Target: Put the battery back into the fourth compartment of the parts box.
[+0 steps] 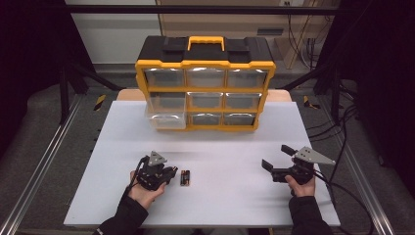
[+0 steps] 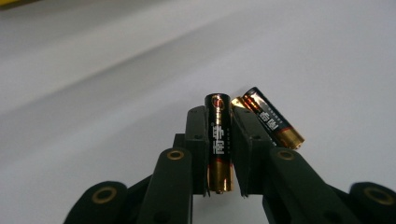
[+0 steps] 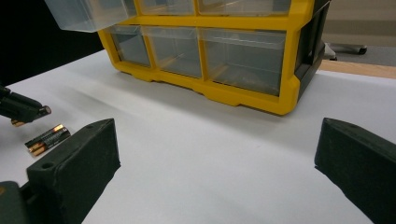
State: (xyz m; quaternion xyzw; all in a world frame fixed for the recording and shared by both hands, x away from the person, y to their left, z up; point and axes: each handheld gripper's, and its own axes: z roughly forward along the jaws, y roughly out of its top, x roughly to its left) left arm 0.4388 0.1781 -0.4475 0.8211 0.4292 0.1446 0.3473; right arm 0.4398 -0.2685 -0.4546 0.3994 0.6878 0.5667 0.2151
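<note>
From the high view, you sit at a white table [image 1: 210, 196] with a yellow drawer cabinet [image 1: 205, 90] at its far edge; its bottom-left drawer [image 1: 166, 120] stands pulled out. Your left gripper [image 1: 172, 174] rests low on the table with two batteries at its tip, one of them [image 1: 188, 177] lying bare on the surface just beyond the jaws. Your right gripper [image 1: 277, 157] sits well apart to the other side, jaws spread wide and empty. In the left gripper view, the jaws are clamped narrow on one battery [image 2: 219, 144], which runs lengthwise between the pads; the second battery [image 2: 273, 117] lies on the table touching the outside of one jaw, just past the tip. In the right gripper view, the two jaws stand far apart with nothing between them; ahead is the cabinet, its open drawer [image 3: 88, 14] at the upper edge, and off to one side the loose battery [image 3: 46, 139]. The grasp looks done; the lift, the carry to the open drawer, and the second battery all seem to remain.
</note>
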